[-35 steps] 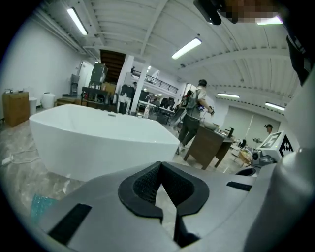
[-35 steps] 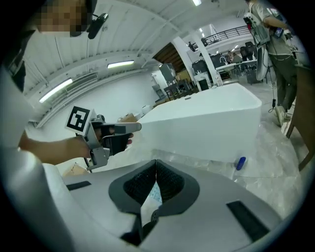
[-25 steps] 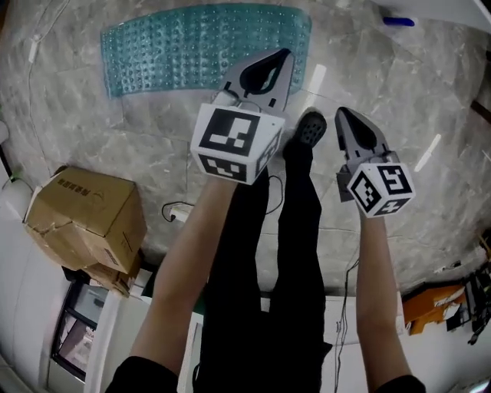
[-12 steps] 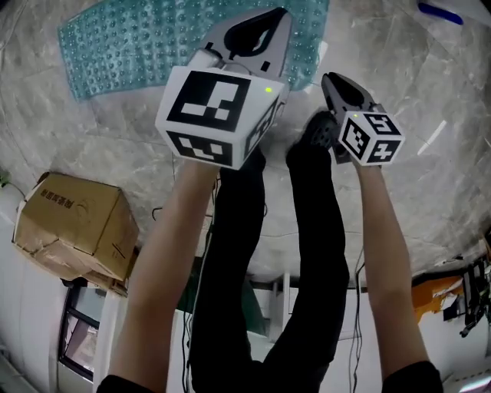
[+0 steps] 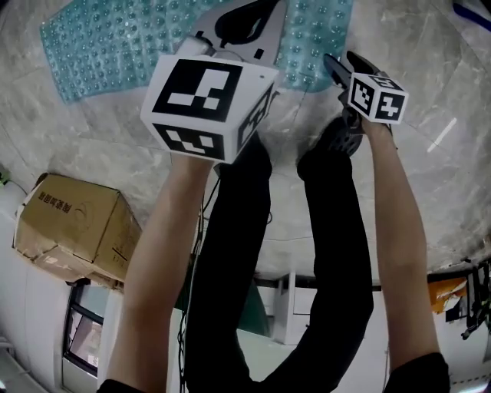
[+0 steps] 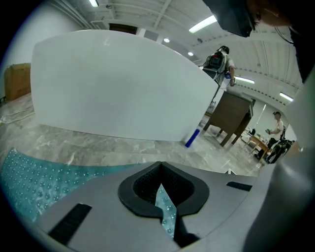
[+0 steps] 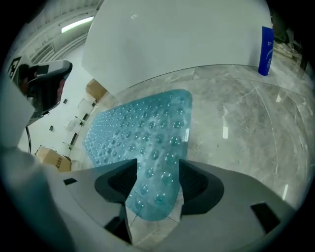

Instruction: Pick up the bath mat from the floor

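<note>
Head view, left to right: cardboard box (image 5: 77,222) on the marble floor (image 5: 430,176), off the job. Then the bath mat (image 5: 100,46), teal and bubbled, flat on the floor along the top of frame, not lifted yet. Next the left gripper (image 5: 255,14), held above the mat's right part, pressed shut with nothing pinched (only a sliver of mat visible through the slit in the left gripper view). Last the right gripper (image 7: 157,165), low at the mat's near right corner, jaws opening, corner lying between the 2 pads but not squeezed.

Step in hand, by judgement: first bite on that corner. Tilt to slide 1 jaw along the floor and under the edge, not down onto the bubbles. Close only after seating the corner deep in the pads. Expect a floppy sheet, maybe stuck down by suckers, so peel up slowly from the 1 corner. Then open the left gripper and take a 2nd hold further along the edge to stop sagging.
</note>
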{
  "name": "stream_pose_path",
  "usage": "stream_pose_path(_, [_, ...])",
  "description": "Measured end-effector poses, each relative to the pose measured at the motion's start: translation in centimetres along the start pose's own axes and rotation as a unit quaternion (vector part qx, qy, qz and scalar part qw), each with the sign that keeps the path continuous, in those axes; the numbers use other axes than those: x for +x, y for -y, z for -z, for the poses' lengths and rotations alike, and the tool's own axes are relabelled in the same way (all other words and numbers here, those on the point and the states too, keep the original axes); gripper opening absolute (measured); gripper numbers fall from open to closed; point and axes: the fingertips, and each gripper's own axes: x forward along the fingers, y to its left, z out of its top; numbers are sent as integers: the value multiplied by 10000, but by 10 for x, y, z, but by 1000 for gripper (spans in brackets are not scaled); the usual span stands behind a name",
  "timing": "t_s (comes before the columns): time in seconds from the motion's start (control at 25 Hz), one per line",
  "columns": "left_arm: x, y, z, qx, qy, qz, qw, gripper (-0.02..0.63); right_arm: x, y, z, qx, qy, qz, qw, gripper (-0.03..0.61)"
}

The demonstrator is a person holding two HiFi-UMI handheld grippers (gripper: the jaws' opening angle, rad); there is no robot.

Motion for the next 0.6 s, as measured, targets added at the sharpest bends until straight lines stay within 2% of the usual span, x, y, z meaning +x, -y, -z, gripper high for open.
stream_pose_path(0.28, [8, -9, 32, 25, -42, 49, 10000, 5, 25, 20, -1, 541, 205, -4, 9983, 236])
stream_pose_path(0.6, [4, -22, 56, -114, -121, -102, 9998, 5, 38, 34, -3, 443, 195, 715, 9963, 245])
